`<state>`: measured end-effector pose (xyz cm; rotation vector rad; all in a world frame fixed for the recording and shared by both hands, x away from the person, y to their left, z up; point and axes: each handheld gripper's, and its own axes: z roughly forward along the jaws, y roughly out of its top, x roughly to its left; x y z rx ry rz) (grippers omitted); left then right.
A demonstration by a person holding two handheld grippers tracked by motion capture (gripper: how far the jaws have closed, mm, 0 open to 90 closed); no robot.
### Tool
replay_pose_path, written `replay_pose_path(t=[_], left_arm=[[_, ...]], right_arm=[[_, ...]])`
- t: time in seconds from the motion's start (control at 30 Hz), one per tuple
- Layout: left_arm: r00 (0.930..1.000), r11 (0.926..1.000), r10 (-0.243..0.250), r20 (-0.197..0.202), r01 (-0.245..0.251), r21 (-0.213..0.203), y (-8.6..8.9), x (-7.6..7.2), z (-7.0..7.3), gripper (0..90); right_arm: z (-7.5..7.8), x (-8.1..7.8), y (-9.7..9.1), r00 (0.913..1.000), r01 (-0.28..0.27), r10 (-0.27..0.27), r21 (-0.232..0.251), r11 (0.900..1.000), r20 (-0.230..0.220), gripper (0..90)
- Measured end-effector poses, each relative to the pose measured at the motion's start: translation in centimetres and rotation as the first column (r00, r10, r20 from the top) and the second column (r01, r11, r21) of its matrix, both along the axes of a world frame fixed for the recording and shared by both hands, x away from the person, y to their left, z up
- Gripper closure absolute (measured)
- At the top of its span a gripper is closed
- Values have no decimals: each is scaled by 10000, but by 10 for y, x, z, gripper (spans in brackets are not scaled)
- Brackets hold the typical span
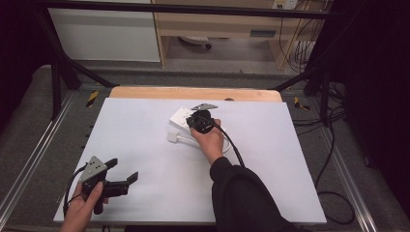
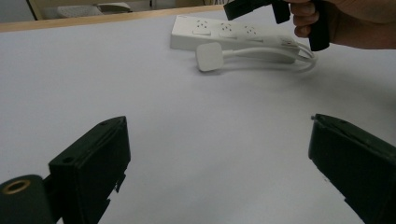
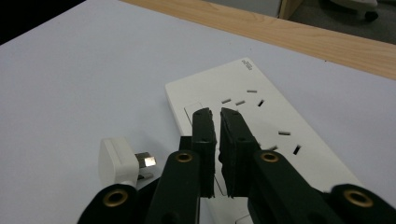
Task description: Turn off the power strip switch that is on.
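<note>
Working down from the white table [image 1: 145,145], you have the power strip [image 1: 183,117] lying near its far edge, with its white plug [image 2: 209,56] and coiled cord just beside it on the near side. Your right gripper [image 3: 217,116] hangs over the strip's switch end, jaws nearly pressed together with nothing between them. Your left gripper [image 1: 123,170] rests well apart at the near left corner, jaws spread wide and empty. If you mean to press the switch, I'd keep the closed tips square over it and come straight down, so the strip doesn't skid.
</note>
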<state>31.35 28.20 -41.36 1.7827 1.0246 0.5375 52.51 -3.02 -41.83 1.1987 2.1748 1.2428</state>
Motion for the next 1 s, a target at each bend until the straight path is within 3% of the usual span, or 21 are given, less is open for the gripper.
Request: replay_pose_path(t=[0.2,0.4,0.53,0.8,1.0], left_arm=[[10000,10000,2,-9,-2,-1,1,1,0,56],[10000,10000,50,-45,-50,-86,2,0,0,56],[10000,9999,65,-56,-66,-98,2,0,0,56],[9999,9999,93,-57,-94,-60,3,0,-1,56],[9999,10000,60,-100,-60,-16,1,0,-1,56]], right_arm=[[14,-9,-4,9993,-340,336,333,9989,132,660],[26,-12,-10,9980,-629,628,280,9976,41,381],[32,-12,-17,9989,-475,477,329,9983,-25,244],[50,-19,-29,9983,-519,508,408,9978,277,92],[65,-30,-38,9957,-643,629,186,9978,678,56]])
